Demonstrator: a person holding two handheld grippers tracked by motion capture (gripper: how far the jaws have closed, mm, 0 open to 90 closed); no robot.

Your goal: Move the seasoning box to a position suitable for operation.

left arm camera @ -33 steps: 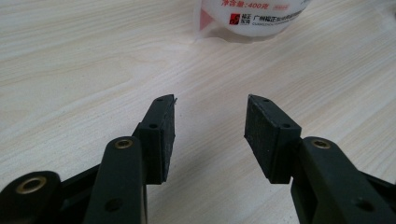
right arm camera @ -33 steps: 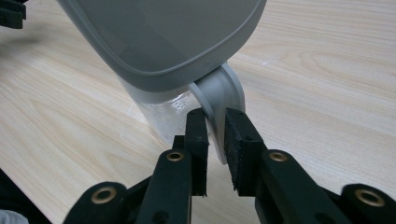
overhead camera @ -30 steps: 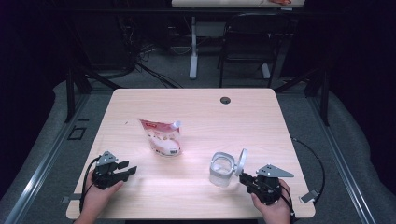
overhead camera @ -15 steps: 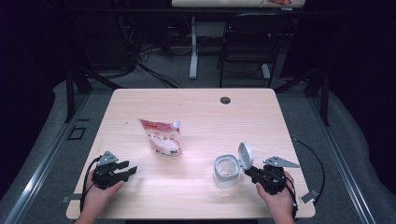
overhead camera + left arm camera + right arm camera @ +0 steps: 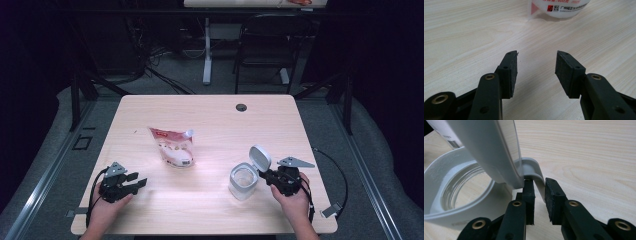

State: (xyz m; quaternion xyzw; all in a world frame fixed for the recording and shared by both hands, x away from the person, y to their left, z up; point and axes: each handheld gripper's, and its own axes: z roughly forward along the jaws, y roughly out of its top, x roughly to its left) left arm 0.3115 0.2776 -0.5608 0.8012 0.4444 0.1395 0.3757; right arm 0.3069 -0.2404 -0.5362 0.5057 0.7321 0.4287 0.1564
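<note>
Jaws, right gripper (image 5: 537,187): pinching the lid tab (image 5: 534,171) of the jar (image 5: 243,182), easing apart.
Jaws, left gripper (image 5: 536,72): open, empty.
Relation: pouch (image 5: 173,146) lies ahead of the left gripper.

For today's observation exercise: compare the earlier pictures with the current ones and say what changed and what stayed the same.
The right gripper, closed on the lid's latch, has drawn out to the right and swung the lid of the jar up and open; its jaws have eased slightly. The left gripper, open and empty, the snack bag and the jar's place on the table stayed as they were.
</note>
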